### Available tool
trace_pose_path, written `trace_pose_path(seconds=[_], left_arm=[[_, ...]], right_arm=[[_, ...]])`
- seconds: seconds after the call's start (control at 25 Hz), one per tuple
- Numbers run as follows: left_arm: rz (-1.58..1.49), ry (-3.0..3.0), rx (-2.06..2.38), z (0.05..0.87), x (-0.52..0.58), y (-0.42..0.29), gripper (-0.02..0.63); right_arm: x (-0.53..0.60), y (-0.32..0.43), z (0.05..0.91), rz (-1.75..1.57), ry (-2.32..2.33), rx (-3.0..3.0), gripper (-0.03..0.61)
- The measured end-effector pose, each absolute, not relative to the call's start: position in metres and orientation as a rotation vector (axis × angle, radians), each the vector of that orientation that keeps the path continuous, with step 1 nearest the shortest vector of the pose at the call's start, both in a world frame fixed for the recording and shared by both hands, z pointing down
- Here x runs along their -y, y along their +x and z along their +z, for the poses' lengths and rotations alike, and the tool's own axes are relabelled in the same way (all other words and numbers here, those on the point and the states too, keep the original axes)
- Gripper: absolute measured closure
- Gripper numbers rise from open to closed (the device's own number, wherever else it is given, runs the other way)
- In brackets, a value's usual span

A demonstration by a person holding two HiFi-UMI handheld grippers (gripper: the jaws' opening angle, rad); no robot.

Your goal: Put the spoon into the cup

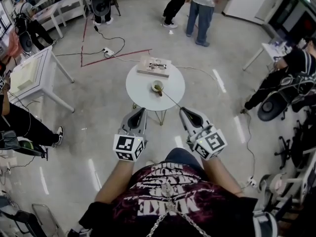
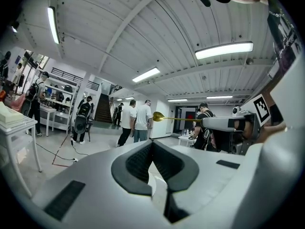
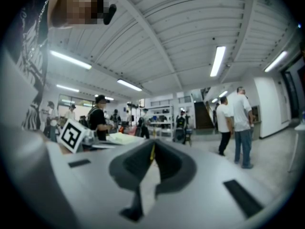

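Head view, step: the right gripper holds the spoon out toward the cup on the round table. The likely next move is to lower the bowl in.
Left gripper view, left gripper: jaws pressed together and empty; the cup is unseen.
Right gripper view, grip: jaws pinch the spoon's handle; the spoon's bowl and the cup are out of sight.
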State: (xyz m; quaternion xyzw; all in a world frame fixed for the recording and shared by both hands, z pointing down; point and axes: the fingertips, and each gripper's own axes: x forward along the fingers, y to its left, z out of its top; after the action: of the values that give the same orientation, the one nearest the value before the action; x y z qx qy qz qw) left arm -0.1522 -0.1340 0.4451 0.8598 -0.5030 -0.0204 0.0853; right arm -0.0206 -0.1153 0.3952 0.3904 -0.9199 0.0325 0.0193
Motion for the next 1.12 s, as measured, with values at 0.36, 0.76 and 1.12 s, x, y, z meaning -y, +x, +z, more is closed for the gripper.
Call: trace_pose_path(seconds=[0.36,0.76,1.12], left_arm=[[-0.025,2.520,1.509,0.460,0.142,-0.148,0.583],[0.027,2.491,1.529,0.470,0.191,-0.117,0.583],[0.046,2.487,1.567,0.466,0.235,-0.092,0.583]], right_arm=[[0.125,-0.014,0.409,0.156,1.190,2.857,0.543],[0.182,0.019,0.427,0.232,1.166,2.883,0.543],[0.228,0.043,0.423,0.213,1.138,2.907,0.543]])
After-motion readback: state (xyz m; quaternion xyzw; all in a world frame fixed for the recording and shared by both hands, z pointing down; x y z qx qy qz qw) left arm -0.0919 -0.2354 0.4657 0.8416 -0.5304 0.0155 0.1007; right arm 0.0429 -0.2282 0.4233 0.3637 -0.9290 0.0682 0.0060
